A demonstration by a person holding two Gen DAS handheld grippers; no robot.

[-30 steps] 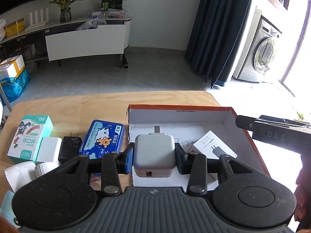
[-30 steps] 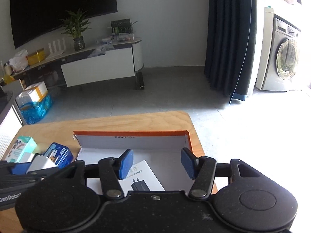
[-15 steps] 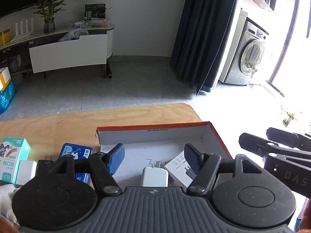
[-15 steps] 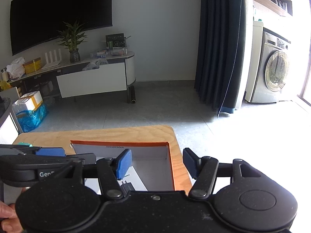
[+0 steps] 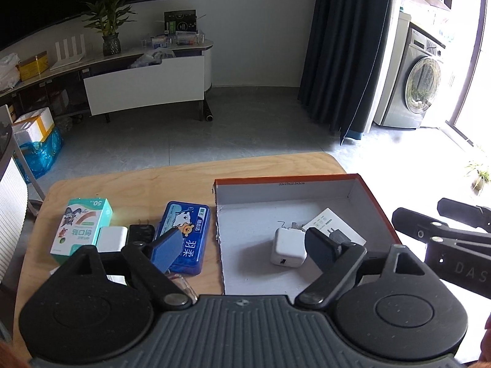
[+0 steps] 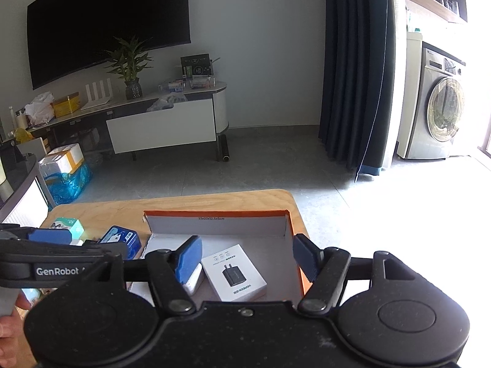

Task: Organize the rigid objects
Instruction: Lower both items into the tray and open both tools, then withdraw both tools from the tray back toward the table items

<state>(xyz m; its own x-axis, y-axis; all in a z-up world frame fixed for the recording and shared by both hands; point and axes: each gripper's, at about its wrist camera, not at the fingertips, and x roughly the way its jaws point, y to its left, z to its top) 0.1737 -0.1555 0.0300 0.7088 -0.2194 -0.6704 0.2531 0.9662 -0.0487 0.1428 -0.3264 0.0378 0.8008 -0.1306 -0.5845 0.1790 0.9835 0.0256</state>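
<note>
On the wooden surface, the orange-edged cardboard box at centre right of the frame now holds the white charger, which a second ago sat pinched in the left gripper. That gripper's jaws are opening, nothing between them; one item is stowed. The right gripper is also opening, empty, over the charger carton. The blue tin waits left of the box.

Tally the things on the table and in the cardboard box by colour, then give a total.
White: 3, a charger and a charger carton in the box, a charger on the table.
Blue: 1, a tin.
Black: 1, a charger.
Green: 1, a carton.
Total: 6
</note>
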